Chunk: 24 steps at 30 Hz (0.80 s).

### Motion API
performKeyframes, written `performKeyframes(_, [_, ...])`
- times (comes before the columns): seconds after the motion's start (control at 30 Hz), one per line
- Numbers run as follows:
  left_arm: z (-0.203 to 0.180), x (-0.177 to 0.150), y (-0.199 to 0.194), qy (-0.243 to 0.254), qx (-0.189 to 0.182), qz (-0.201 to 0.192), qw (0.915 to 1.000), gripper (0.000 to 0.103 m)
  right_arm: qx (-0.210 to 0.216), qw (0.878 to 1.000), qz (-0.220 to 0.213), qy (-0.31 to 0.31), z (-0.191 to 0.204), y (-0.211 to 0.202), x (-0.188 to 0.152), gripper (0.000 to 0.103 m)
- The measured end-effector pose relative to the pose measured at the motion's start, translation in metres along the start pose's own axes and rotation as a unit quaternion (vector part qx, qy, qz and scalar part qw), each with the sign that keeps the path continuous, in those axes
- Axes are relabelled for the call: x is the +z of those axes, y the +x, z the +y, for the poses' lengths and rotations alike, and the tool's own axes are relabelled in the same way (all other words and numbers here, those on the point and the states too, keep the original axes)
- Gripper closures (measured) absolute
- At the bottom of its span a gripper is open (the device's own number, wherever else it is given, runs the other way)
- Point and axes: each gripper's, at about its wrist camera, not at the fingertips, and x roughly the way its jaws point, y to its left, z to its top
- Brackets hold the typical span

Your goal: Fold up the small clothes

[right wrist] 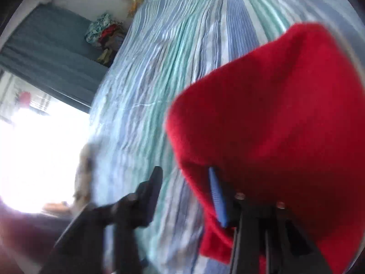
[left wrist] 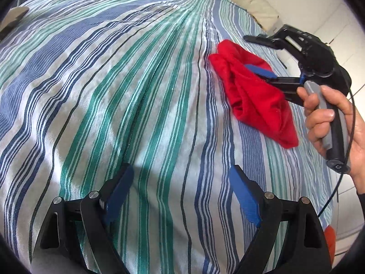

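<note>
A bed under a striped sheet of blue, green and white fills the left wrist view, where the left tongs stand released above the cloth, their blue pads wide apart with only bare sheet between them. Toward the right edge of the bed lies a small red garment, bunched and creased on the sheet. A person's right hand grips the grey handle of the right tongs, which reach into the garment from the right; one blue pad rests on top of the red cloth, the other finger is lost in the folds. In the blurred right wrist view the red garment looms large at the right, draped over one finger of the right tongs, its blue pad showing at the cloth's edge. The other, dark finger stands apart over the striped sheet, so the tongs are parted rather than clenched on the cloth. A heap of clothes sits beyond the bed's far left edge.
</note>
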Motion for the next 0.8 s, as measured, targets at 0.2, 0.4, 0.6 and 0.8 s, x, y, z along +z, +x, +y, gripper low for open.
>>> performKeyframes(0.2, [0.002,0.001,0.001,-0.01,-0.004,0.0,0.9999,0.016,0.058,0.995,-0.063,-0.05,0.004,-0.082,-0.001,0.044])
performKeyframes(0.4, [-0.001,0.001,0.002,-0.004,0.004,-0.001,1.0,0.015,0.004,0.997,-0.039,-0.067,-0.033,-0.084,-0.039,0.044])
performKeyframes(0.6, [0.014,0.034,-0.031,-0.073,-0.048,-0.046,0.9951,0.017,-0.077,0.973,0.032,-0.217,-0.007,-0.002,-0.122,0.044])
performKeyframes(0.8, [-0.054,0.117,0.021,0.019,-0.153,0.017,0.9879,0.008,-0.069,0.972,-0.039,-0.219,0.006,-0.06,-0.126,0.042])
